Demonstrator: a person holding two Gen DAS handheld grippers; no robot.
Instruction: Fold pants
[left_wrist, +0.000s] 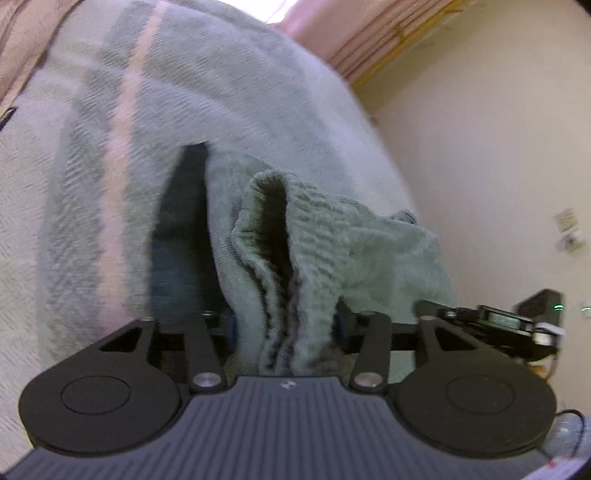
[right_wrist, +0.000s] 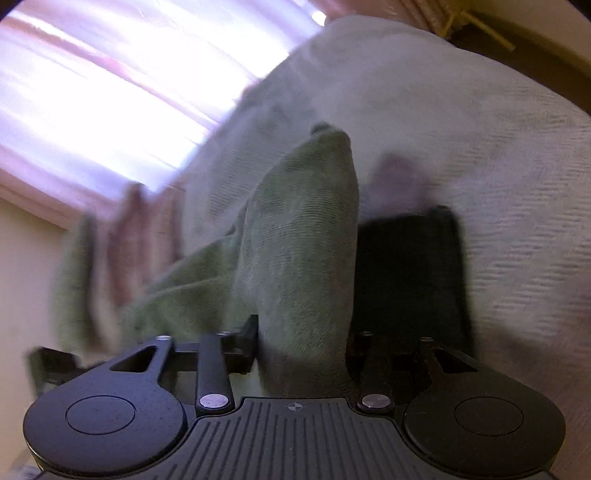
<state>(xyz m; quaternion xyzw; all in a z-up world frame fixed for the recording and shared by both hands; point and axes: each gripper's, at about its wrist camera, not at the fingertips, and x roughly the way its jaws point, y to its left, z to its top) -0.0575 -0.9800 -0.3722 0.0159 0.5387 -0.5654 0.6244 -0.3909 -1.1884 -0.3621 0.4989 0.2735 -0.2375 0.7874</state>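
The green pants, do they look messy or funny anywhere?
Yes. The green pants are bunched between both grippers, left and right, puckered and draped unevenly over the bed, not flat.

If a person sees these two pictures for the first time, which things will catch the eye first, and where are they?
First comes the green pants, a ribbed bunch of cloth standing up between the fingers of the left gripper in the middle of the left wrist view. The right wrist view shows the same green cloth rising between the fingers of the right gripper. Behind both lies the pale striped blanket, and bright pink curtains fill the upper left.
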